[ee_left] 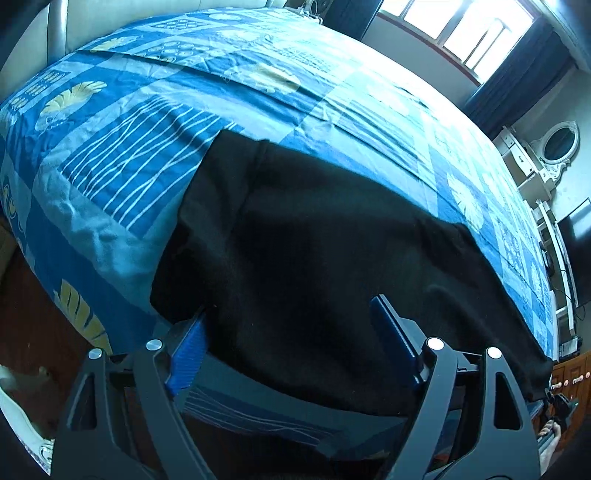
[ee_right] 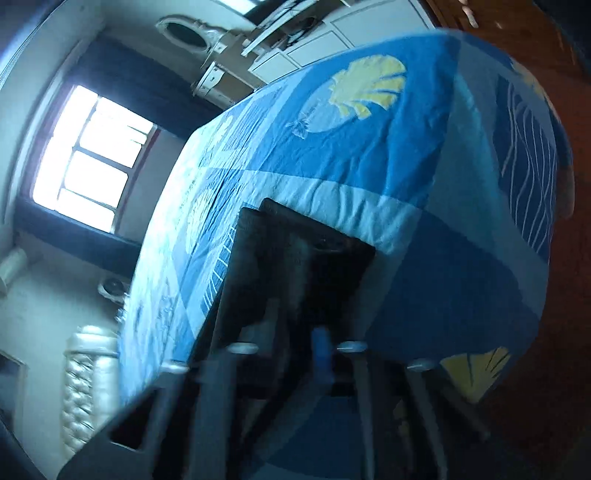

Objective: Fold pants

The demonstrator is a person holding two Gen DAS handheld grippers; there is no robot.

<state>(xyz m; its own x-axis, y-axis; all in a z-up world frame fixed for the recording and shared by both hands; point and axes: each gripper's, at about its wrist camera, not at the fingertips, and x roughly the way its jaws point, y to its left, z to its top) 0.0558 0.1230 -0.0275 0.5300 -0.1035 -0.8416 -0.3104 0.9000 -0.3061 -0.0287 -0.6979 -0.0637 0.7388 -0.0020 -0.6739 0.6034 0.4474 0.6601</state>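
Black pants (ee_left: pixel 314 240) lie flat on a bed under a blue patterned bedspread (ee_left: pixel 147 147), near its front edge. My left gripper (ee_left: pixel 291 332) hovers over the near part of the pants, open wide, its blue pads (ee_left: pixel 188 350) on either side of the cloth and not pressing it. The pants' right end tapers to a corner at the right gripper (ee_left: pixel 559 406), low at the picture's right edge. The right wrist view is blurred and tilted. There the pants (ee_right: pixel 295 258) run down into my right gripper (ee_right: pixel 321 354), whose blue pads are together, shut on the cloth.
The bedspread (ee_right: pixel 406 166) hangs over the bed's edges. Brown wooden floor (ee_left: pixel 22 314) lies beside the bed. A bright window (ee_left: pixel 461 29) and a white dresser with an oval mirror (ee_left: pixel 559 144) stand beyond it. A padded headboard (ee_right: pixel 85 387) is at one end.
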